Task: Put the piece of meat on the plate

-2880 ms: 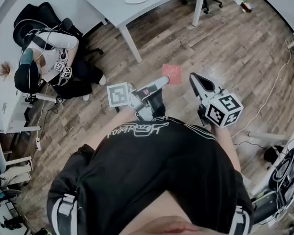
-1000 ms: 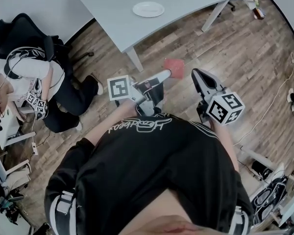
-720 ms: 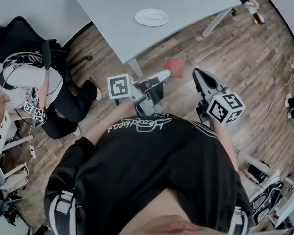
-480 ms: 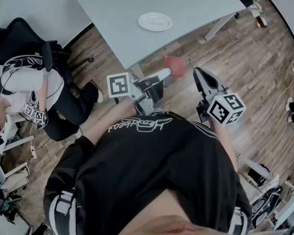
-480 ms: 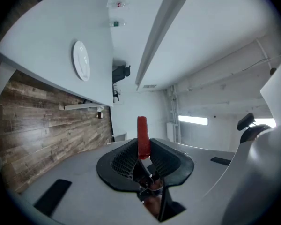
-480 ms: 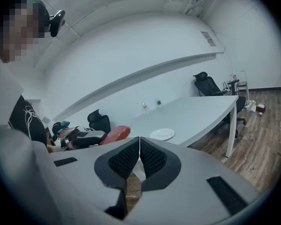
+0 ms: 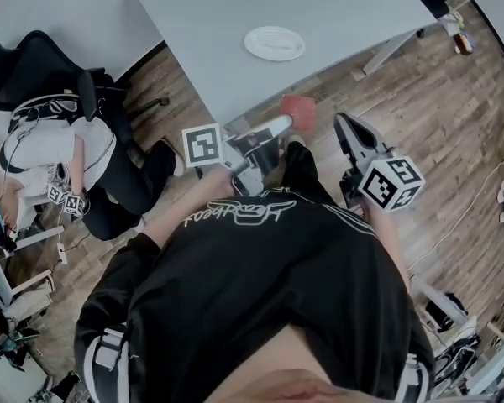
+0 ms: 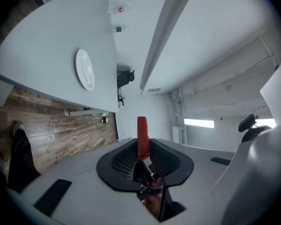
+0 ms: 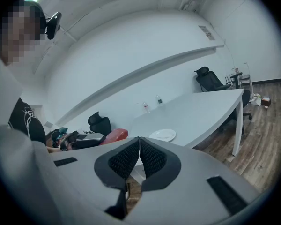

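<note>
My left gripper [image 7: 287, 123] is shut on the flat red piece of meat [image 7: 298, 107], held out just in front of the grey table's near edge [image 7: 235, 107]. In the left gripper view the meat [image 8: 142, 137] stands on edge between the jaws of that gripper [image 8: 141, 146]. The white plate [image 7: 274, 43] lies on the table beyond; it also shows as the plate [image 8: 85, 69] and the plate [image 9: 162, 135]. My right gripper [image 7: 342, 122] hangs to the right of the meat, jaws pressed together with nothing between them [image 9: 139, 146]. The meat [image 9: 114, 135] shows at its left.
A seated person [image 7: 59, 154] on a black office chair [image 7: 34, 61] is at the left. A table leg [image 7: 395, 47] slants down at the right over the wooden floor [image 7: 454, 116]. Two bottles [image 9: 151, 102] stand at the table's far side. Another chair [image 9: 210, 81] stands beyond.
The table and plate have drawn nearer and lower in the head view as both grippers moved toward them. The meat now reaches the table's near edge. The jaws have not changed.
</note>
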The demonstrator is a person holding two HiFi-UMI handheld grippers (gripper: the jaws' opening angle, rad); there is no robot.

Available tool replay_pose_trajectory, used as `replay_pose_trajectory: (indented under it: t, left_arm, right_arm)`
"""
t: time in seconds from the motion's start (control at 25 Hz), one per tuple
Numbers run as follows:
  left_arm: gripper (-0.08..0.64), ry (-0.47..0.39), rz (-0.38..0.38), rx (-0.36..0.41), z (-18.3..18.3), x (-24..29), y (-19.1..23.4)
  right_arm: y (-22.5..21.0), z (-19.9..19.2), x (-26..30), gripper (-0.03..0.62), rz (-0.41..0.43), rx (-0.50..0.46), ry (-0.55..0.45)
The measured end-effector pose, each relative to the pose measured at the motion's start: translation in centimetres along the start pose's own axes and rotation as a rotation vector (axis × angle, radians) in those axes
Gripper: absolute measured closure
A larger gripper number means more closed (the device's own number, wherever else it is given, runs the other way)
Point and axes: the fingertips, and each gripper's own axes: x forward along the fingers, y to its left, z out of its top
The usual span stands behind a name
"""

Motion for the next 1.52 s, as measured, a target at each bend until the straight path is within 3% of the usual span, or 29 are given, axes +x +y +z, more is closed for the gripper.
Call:
replay_pose_trajectory:
  t: [0.48,0.84,1.52]
  left_arm:
    - [0.477,-0.081,0.061,-0.001,7.4,3.2,2.6]
    - [0.477,-0.144,0.101,-0.006,11.9,4.6,5.0]
    - [0.477,-0.2,0.184,-0.036,17.1,7.1,9.9]
  right_arm:
    - [-4.9,4.3,8.1,0.583,0.087,0.008,0.042]
    - [-7.9,5.3,12.8,0.581,0.129,0.016,0.105]
    - [-13.3,5.7,17.2,0.583,0.138,0.046,0.161]
